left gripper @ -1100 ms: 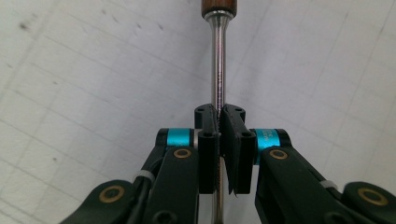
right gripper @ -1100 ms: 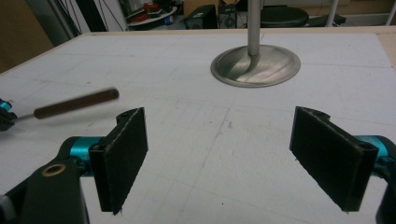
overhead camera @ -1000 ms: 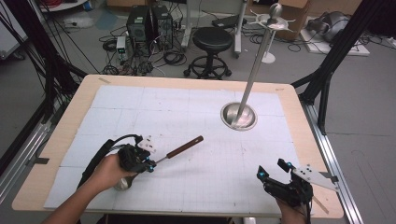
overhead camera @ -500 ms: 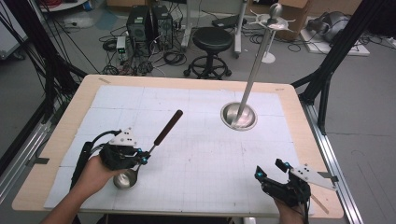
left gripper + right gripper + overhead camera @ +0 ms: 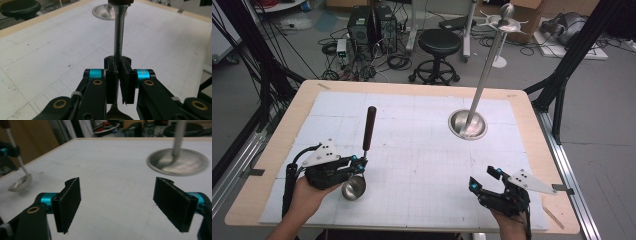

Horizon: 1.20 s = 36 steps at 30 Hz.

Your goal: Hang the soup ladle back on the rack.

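High view sits above the near edge, looking down across the whole table (image 5: 532,125). Both gripper views ride low and close, facing the far side; all three catch the round metal base (image 5: 467,124) (image 5: 105,12) (image 5: 178,161).

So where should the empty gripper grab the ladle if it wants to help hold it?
Probably the dark wooden handle. The ladle is held low on its thin metal stem by the left gripper, so the thick handle is free. The open right gripper could come from its own side, jaws straddling the handle.
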### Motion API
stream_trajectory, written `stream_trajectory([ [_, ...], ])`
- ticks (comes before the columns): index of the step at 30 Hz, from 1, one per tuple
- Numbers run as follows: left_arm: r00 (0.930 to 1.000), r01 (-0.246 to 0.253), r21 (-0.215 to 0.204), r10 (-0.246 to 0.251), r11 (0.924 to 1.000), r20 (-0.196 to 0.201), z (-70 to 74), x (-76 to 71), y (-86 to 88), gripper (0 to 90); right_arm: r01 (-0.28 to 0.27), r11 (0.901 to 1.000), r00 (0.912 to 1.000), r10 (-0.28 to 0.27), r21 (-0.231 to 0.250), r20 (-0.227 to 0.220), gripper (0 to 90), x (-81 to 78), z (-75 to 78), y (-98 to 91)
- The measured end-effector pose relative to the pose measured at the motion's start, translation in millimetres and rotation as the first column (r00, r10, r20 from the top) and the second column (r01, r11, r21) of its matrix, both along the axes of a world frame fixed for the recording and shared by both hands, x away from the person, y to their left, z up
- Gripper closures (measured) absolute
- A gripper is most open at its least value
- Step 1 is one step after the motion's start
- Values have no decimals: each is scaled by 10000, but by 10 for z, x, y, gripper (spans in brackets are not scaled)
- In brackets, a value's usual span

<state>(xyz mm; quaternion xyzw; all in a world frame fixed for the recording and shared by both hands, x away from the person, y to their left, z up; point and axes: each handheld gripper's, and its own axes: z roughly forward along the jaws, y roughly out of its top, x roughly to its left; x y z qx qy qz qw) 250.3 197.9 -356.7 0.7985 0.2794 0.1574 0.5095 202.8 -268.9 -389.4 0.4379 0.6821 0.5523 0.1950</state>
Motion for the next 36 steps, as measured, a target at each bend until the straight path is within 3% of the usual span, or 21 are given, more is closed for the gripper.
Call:
stream_trajectory([
  [6, 9985, -353, -483, 372, 9982, 395, 22, -90, -36, 841, -830, 9958, 9957, 844, -380, 372, 240, 84, 119, 295],
  [10, 9969, -636, -748, 669, 9952, 424, 37, -123, -80, 840, -1088, 9938, 9913, 1101, -210, 719, 274, 139, 228, 424],
  [15, 9969, -659, -828, 692, 9944, 376, 27, -133, -162, 840, -1536, 9880, 9819, 1542, -134, 1097, 317, 219, 380, 612],
  [21, 9967, -708, -817, 737, 9941, 333, 20, -146, -288, 840, -2175, 9759, 9658, 2177, -169, 1405, 343, 344, 573, 933],
  [29, 9966, -607, -741, 646, 9954, 518, 59, -144, -473, 839, -3171, 9481, 9301, 3161, -251, 1872, 397, 470, 855, 1409],
  [36, 9975, -457, -687, 492, 9966, 498, 60, -139, -552, 838, -3674, 9299, 9098, 3625, -140, 2023, 408, 538, 997, 1659],
])
